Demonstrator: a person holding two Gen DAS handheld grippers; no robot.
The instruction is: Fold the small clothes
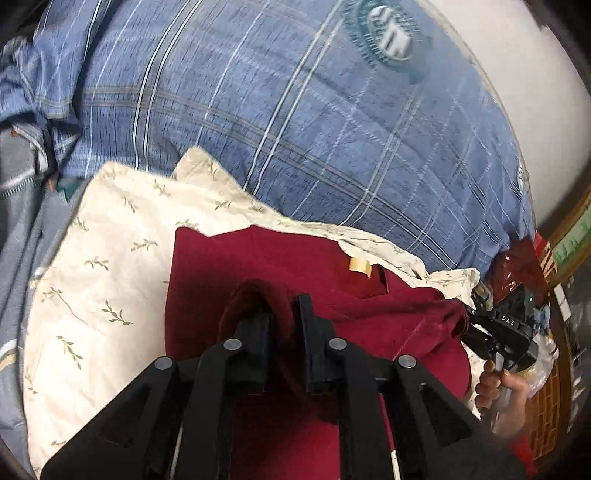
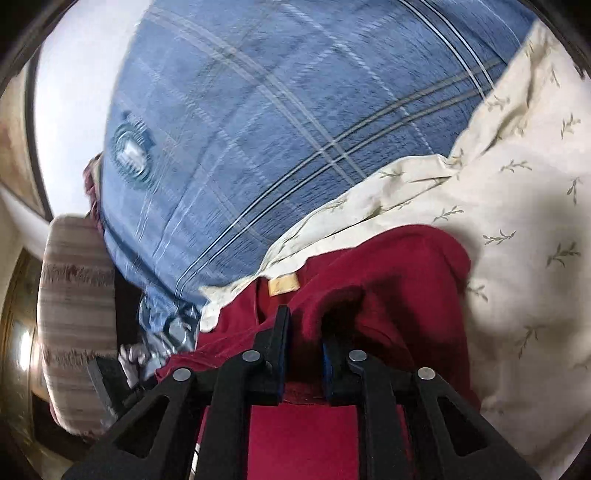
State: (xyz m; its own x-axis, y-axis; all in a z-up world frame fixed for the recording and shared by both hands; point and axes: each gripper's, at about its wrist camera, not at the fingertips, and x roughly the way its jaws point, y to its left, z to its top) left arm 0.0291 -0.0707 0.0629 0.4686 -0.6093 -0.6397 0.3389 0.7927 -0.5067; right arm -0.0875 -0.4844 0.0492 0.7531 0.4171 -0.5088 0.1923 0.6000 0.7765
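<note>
A dark red garment (image 1: pixel 280 266) with a small yellowish neck label (image 1: pixel 360 266) lies on a cream cloth with a leaf print (image 1: pixel 118 258). My left gripper (image 1: pixel 286 314) is shut on a raised fold of the red garment near its left edge. My right gripper (image 2: pixel 308 325) is shut on another bunched fold of the same garment (image 2: pixel 388 266), just below the label (image 2: pixel 283 285). The right gripper also shows in the left wrist view (image 1: pixel 506 332), held by a hand at the garment's right side. The garment's near part is lifted off the cloth between both grippers.
A blue plaid quilt (image 1: pixel 295 129) with a round emblem (image 1: pixel 391 33) lies behind the cream cloth (image 2: pixel 517 206). Crumpled blue fabric (image 1: pixel 40 92) sits at the far left. A striped beige cushion (image 2: pixel 77 314) stands at the left of the right wrist view. A white wall (image 1: pixel 517 74) is behind.
</note>
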